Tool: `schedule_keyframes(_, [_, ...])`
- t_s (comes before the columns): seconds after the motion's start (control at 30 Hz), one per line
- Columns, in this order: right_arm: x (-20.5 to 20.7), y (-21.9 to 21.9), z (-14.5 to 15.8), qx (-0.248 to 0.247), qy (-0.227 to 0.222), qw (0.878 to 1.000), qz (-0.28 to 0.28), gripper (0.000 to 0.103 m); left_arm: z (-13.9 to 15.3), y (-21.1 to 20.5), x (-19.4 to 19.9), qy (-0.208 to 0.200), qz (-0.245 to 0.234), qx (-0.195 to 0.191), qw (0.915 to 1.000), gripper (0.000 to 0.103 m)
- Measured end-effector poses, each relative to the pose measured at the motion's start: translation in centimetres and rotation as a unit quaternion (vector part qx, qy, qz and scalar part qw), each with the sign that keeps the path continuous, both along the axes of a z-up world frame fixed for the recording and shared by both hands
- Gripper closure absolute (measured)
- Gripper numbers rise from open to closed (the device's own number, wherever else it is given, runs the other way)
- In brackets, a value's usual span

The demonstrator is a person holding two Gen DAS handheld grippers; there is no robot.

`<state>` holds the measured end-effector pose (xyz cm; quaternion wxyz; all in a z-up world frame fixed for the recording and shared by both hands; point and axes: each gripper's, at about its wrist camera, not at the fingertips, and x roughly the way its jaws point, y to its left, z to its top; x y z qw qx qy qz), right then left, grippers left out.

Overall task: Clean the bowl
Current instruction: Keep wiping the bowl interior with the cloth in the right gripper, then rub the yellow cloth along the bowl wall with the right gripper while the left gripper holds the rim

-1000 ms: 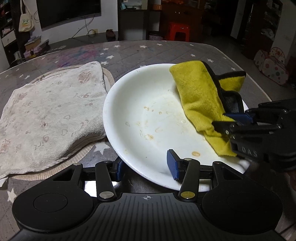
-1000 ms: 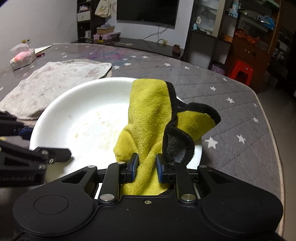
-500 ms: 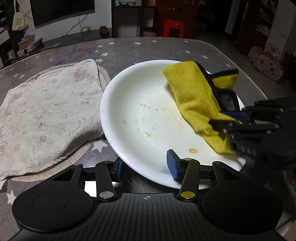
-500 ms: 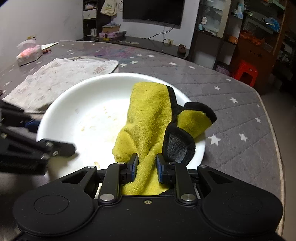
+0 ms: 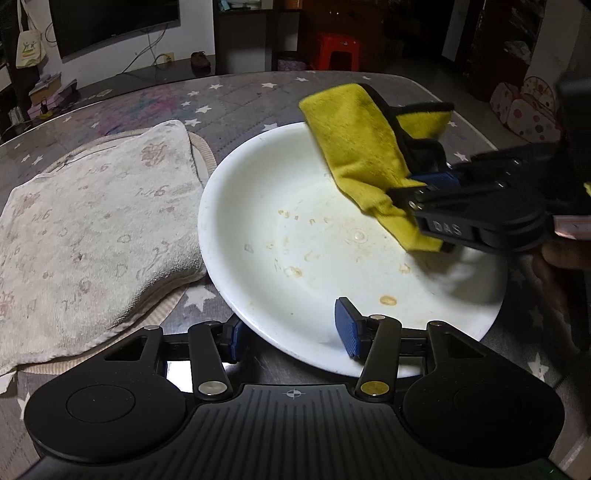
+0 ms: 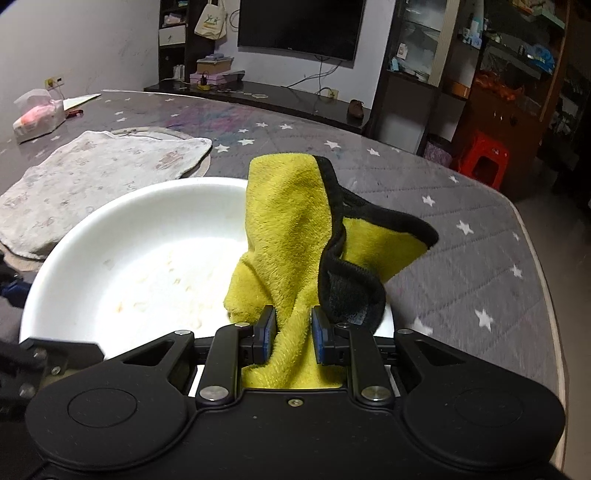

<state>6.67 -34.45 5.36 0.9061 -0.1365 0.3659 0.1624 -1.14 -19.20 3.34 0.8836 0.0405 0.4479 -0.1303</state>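
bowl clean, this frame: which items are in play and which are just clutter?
In play:
- white bowl, brown spots inside
- yellow cloth, clamped in right gripper
- left gripper, straddling the bowl's near rim, jaws opening

Lying about:
- pale towel beside the bowl
- tissue pack at the table's far edge
- red stool on the floor

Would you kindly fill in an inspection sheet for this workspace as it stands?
Surface: star-patterned table cover.
Job's things: white bowl, brown stains inside; yellow cloth draped into it.
Clutter: pale towel beside bowl; tissue pack at far edge.
Grippers: left gripper astride bowl's near rim, jaws opening; right gripper shut on the cloth.
Cables: wires hang below television.
Surroundings: red stool, shelves.
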Motion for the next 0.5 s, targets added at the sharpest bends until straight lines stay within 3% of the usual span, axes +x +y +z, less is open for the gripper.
schedule_keyframes(0.23, [1.3, 1.5, -0.2, -0.026, -0.014, 0.999, 0.014, 0.082, 0.1, 0.2, 0.4, 0.005, -0.006, 0.004, 1.0000, 0.052])
schedule_keyframes(0.5, [0.4, 0.4, -0.2, -0.013, -0.005, 1.000, 0.001, 0.082, 0.2, 0.6, 1.3, 0.013, -0.017, 0.008, 0.9997, 0.054])
